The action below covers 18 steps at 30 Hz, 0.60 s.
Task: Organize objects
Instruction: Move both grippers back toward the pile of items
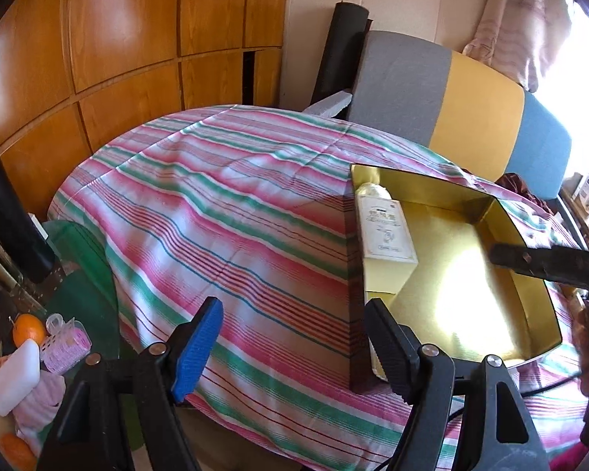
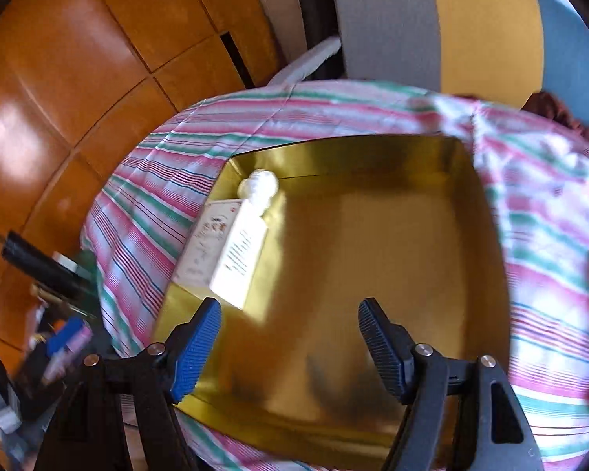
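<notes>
A gold-lined open box [image 1: 451,259] sits on a table under a pink, green and white striped cloth [image 1: 216,212]. A white bottle [image 1: 385,227] lies inside it along the left wall. My left gripper [image 1: 294,349] is open at the box's near left corner, with one finger over the cloth and the other just inside the wall, neither pressing on it. In the right wrist view my right gripper [image 2: 290,349] hangs open above the bare floor of the gold box [image 2: 373,259], and the white bottle [image 2: 235,247] lies just ahead of its left finger. Nothing is between its pads.
A chair with a grey, yellow and blue back [image 1: 451,90] stands behind the table, and wooden cabinet doors [image 1: 117,39] are to the left. At lower left are an orange [image 1: 28,329], a white block [image 1: 15,376] and a clear case of pink rollers [image 1: 64,343].
</notes>
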Tool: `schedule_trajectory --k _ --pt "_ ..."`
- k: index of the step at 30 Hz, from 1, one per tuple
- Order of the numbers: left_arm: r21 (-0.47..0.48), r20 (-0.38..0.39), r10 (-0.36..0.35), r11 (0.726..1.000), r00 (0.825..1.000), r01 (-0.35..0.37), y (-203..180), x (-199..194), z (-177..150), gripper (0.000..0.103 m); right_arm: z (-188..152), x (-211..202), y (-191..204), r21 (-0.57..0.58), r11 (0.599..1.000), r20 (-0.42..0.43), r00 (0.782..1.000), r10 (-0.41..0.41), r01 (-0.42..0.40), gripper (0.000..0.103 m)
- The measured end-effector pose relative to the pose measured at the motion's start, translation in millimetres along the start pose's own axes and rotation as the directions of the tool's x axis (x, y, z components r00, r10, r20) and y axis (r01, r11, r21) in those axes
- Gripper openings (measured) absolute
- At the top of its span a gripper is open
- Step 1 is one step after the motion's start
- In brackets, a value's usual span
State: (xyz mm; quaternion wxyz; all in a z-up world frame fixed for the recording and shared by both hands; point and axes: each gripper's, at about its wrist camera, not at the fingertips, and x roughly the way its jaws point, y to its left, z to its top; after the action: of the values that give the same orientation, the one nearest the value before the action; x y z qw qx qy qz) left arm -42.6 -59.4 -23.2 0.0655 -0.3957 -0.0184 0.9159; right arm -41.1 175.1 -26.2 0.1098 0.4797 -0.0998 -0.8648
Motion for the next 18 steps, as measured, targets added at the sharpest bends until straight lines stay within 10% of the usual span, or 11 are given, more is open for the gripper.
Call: schedule_trajectory --k 18 --pt "0.161 0.047 -0.093 0.983 0.995 0.084 -68.6 -21.5 10.6 0.084 -60.0 -112.7 -116.1 0.106 0.955 0.14 0.947 -0.289 0.276 0.083"
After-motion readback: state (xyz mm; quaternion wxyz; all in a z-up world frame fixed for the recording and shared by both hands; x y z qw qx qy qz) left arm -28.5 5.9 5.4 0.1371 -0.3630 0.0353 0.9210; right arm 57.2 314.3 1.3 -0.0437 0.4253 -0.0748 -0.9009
